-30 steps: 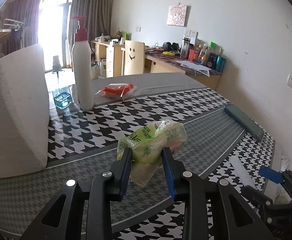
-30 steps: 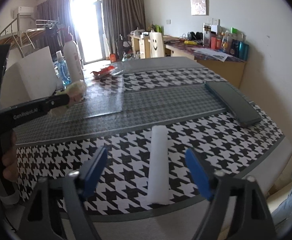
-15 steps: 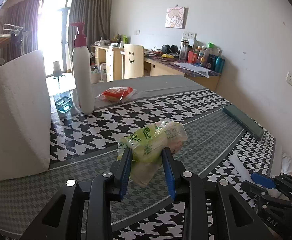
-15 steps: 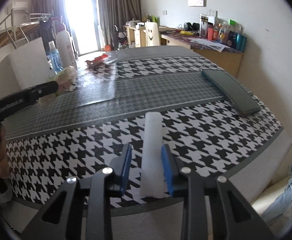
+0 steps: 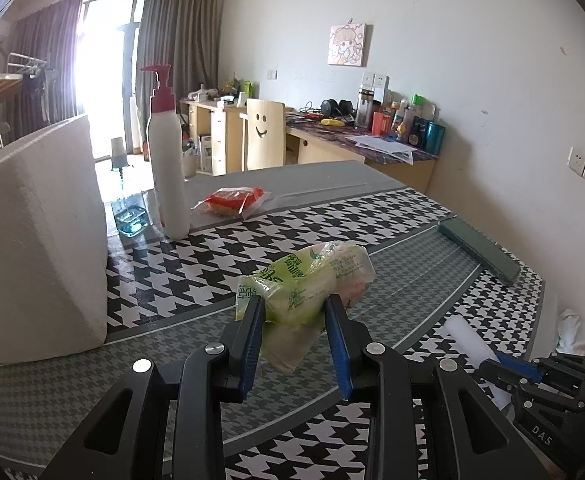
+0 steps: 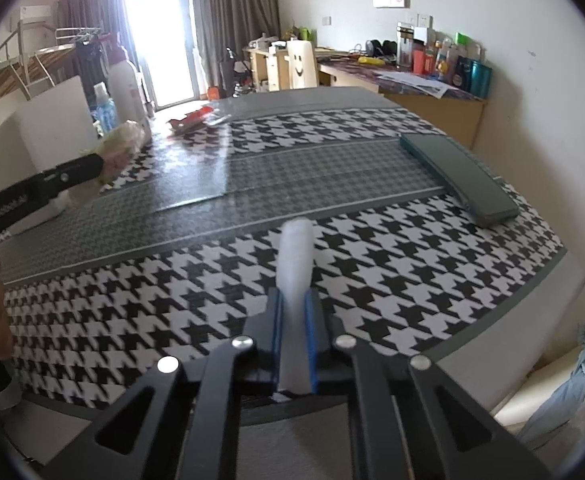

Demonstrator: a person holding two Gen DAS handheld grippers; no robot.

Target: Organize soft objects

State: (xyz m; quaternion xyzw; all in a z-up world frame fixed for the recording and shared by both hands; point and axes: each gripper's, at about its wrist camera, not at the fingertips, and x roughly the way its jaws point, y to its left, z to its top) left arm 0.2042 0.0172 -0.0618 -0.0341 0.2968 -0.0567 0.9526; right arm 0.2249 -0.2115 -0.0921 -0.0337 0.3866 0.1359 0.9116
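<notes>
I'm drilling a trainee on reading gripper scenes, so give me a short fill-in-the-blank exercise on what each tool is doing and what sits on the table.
1. The left tool is shut on a crinkly packet that is mostly ____ in colour.
2. The right tool, its jaws having just been closing, now squeezes a white foam ____.
3. The tall white pump bottle has a ____ pump head.
4. The table is covered in a black-and-white ____ pattern.

Missing words: green; roll; red; houndstooth

Two black hand-held grippers with blue pads

The left gripper and right gripper have black angular frames, silver round screws, and white lettering on the side.
</notes>
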